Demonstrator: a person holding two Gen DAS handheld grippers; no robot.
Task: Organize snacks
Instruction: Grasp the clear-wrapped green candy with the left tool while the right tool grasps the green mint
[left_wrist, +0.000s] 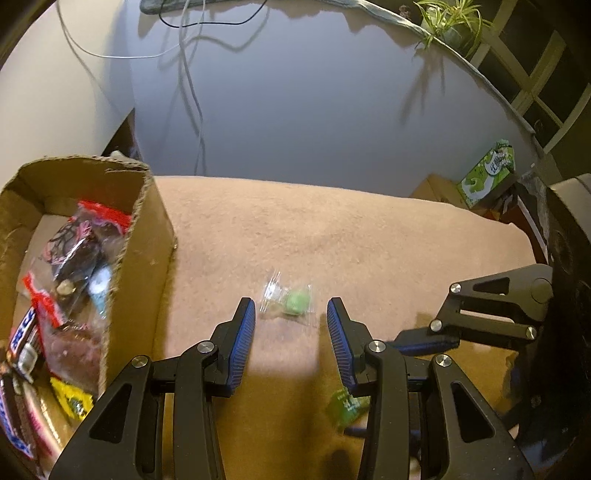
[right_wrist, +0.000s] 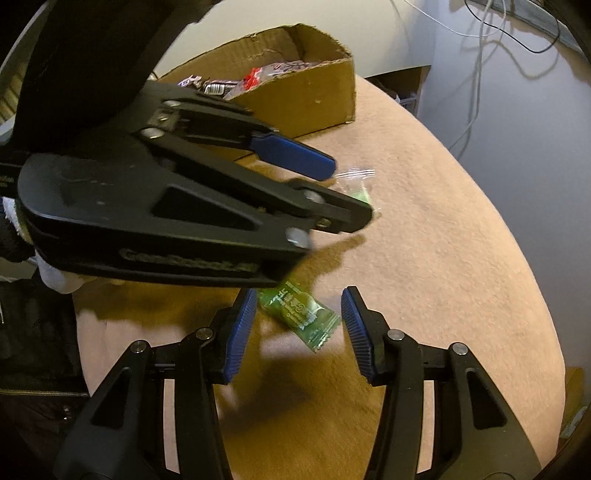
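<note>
While both tongs (left_wrist: 291, 332) (right_wrist: 299, 325) stand apart, unclamped, the green packet (right_wrist: 299, 312) bears small white print, unreadable.

Rough corrugated cardboard box (left_wrist: 147, 236) sits on matt fuzzy tan cloth (left_wrist: 369, 236); both candy wrappers (right_wrist: 299, 314) are glossy plastic.

Pale wall (left_wrist: 314, 110) with cables (left_wrist: 192, 92), perhaps shelving (left_wrist: 535, 85) beside.

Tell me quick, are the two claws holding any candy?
Left gripper: open, nothing held, clear candy just ahead.
Right gripper: open, green candy between its fingers, not squeezed.
</note>
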